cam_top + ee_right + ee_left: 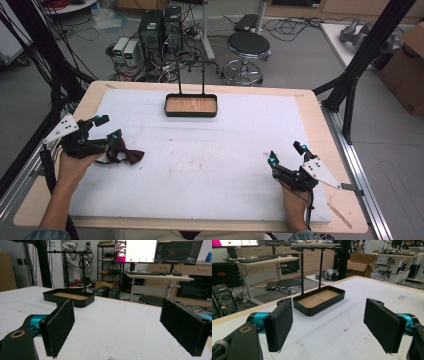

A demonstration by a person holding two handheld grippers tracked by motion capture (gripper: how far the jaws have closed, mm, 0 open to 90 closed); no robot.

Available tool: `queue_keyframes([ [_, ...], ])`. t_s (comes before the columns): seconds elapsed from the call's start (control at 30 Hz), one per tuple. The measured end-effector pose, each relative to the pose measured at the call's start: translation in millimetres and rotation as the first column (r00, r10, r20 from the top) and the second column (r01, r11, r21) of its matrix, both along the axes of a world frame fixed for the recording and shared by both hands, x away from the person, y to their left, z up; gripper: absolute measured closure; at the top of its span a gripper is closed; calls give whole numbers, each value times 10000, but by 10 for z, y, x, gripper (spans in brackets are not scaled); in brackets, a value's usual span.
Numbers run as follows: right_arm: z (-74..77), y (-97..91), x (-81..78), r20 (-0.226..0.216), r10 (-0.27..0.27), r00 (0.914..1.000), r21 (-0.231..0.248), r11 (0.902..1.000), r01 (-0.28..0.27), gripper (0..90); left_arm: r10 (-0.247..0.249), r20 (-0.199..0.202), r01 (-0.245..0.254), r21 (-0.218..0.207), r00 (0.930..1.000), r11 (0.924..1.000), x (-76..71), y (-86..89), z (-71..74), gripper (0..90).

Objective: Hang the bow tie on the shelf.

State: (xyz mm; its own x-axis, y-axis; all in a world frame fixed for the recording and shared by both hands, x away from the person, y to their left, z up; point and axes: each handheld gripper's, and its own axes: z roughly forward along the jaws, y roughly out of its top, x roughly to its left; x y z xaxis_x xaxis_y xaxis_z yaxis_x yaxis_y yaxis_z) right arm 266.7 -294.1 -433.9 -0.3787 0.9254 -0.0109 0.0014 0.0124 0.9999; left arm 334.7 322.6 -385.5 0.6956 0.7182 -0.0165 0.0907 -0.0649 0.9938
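No readable brand or label anywhere close up; the monitors at the back of the gripper views show stuff on screen but it's way too small to read.

Closest to the person: the left gripper [107, 127] sits at the left edge of the table, jaws spread wide with nothing between the pads. You can see that clearly in the left gripper view, where it's just bare white surface between the two black pads [279, 323]. The bow tie [125, 151], dark reddish-brown, lies flat on the white sheet right beside that gripper's lower jaw tip, maybe touching it, hard to say from above. It's not pinched.

The right gripper [285, 153] is over at the right near side, also spread open and empty, well apart from the bow tie.

Further out, near the far edge in the middle, there's a black tray [191, 112] with a wood-look bottom and a thin black rack [192, 65] rising from it on two posts. Nothing lies between the bow tie and the tray, just open sheet with a few faint scuffs.

The table [310, 107] is light wood covered by a white foam sheet [225, 165]. Behind it: a round black stool [248, 45], computer towers [160, 27] with a tangle of cables on the grey floor, and a cardboard box [407, 65] at the right.
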Motion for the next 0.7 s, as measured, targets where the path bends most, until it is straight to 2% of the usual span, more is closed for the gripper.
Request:
queue_keyframes([
  [0.7,-5,-1,14,-105,67,9999,4,10000,-67,117,-194,48,193,186,9998,9996,-17,45,16,253],
])
